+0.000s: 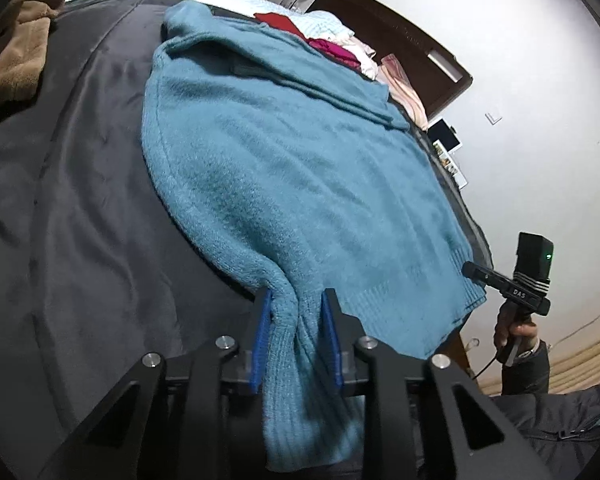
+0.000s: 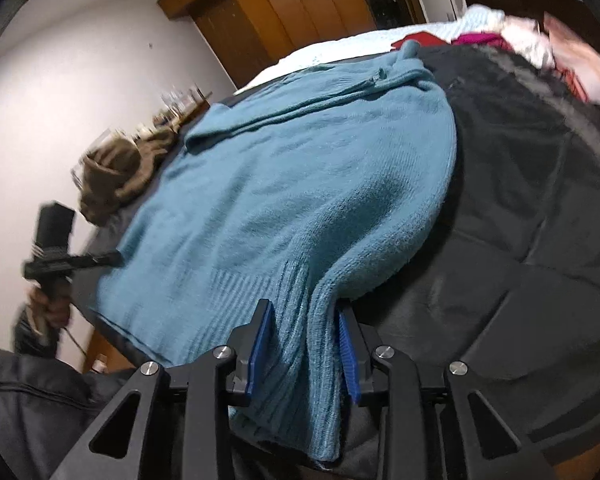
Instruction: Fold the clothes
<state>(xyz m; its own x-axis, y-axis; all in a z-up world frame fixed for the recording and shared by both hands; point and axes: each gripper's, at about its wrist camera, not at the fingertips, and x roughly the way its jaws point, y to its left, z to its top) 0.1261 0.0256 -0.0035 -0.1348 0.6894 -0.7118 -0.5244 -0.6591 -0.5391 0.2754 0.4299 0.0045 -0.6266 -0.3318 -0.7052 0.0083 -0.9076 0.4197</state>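
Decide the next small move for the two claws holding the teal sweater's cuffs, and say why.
Probably lift both cuffs and carry them toward the collar. The left claw and right claw each grip a sleeve cuff at the near edge while the teal sweater lies flat on the dark bedspread.

A bed under a dark grey cover [image 1: 68, 184] fills most of the frame. White walls [image 1: 520, 80] rise at upper right, with a dark wooden headboard [image 1: 404, 36]. A brown wooden wardrobe [image 2: 284, 12] stands at top centre.
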